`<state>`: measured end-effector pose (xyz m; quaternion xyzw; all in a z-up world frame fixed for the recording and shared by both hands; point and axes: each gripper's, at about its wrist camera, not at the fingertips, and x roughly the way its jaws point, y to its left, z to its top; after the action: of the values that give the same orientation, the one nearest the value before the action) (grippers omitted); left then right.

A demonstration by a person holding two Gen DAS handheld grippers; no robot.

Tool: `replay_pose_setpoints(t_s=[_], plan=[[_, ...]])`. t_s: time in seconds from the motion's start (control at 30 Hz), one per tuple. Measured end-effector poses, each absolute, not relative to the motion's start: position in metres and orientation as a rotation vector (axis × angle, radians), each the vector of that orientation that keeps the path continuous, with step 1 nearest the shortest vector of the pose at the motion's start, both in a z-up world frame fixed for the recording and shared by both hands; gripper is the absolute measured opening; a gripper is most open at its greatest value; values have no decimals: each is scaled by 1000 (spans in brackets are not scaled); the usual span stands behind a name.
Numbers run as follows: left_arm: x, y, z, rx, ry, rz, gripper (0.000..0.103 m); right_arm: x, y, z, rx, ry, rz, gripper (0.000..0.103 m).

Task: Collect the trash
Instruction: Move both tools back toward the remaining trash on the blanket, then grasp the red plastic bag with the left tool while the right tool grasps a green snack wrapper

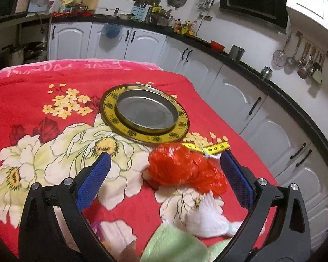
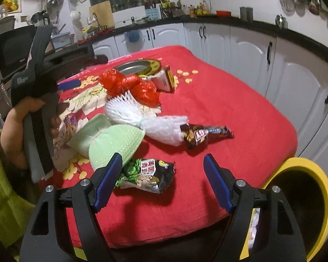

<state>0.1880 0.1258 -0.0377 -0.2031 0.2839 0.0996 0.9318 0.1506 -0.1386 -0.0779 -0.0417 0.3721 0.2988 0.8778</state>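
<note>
Left claw (image 1: pixel 164 166) gaping wide, nearing red mesh bag (image 1: pixel 185 168) – bag lying between pads, nearer right one; right claw (image 2: pixel 163 170) also hanging wide, empty, over green snack packet (image 2: pixel 146 174) at near counter edge

A home kitchen: white cabinets (image 1: pixel 142 41), black countertop (image 2: pixel 251 23), hanging ladles (image 1: pixel 304 59), range hood (image 1: pixel 253 2).

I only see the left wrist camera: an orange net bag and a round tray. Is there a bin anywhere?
Observer: Yes, a yellow-rimmed bin stands past the near right corner of the red cloth.
Operator: Is the other gripper holding something?
Observer: No, the right gripper is open and empty.
Operator: What's near it?
Observer: A black-and-green snack packet lies by its fingers.
Operator: More trash?
Observer: A dark chocolate bar wrapper lies further back.
</note>
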Motion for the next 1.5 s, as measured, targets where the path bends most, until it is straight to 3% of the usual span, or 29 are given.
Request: replay_pose_setpoints(t_s=[0.13,0.27,0.5,0.7,0.97,1.2,1.5], plan=[[198,131,-40,-446,599,184,92,154,-137,-86,-74,810,624,74],[205,130,-47,-441,619,169,91,157,-135,-94,-51,854,642,65],[210,132,-60,-455,656,150,67,152,-135,-103,-20,906,682,36],[210,126,-65,-446,679,125,45,147,-143,-100,1,898,687,25],[208,118,-66,-415,686,101,14,144,-152,-95,6,878,678,21],[201,115,-62,-404,677,90,9,144,-163,-87,24,858,665,12],[183,114,-43,-394,619,96,8,143,-177,-78,35,822,637,10]])
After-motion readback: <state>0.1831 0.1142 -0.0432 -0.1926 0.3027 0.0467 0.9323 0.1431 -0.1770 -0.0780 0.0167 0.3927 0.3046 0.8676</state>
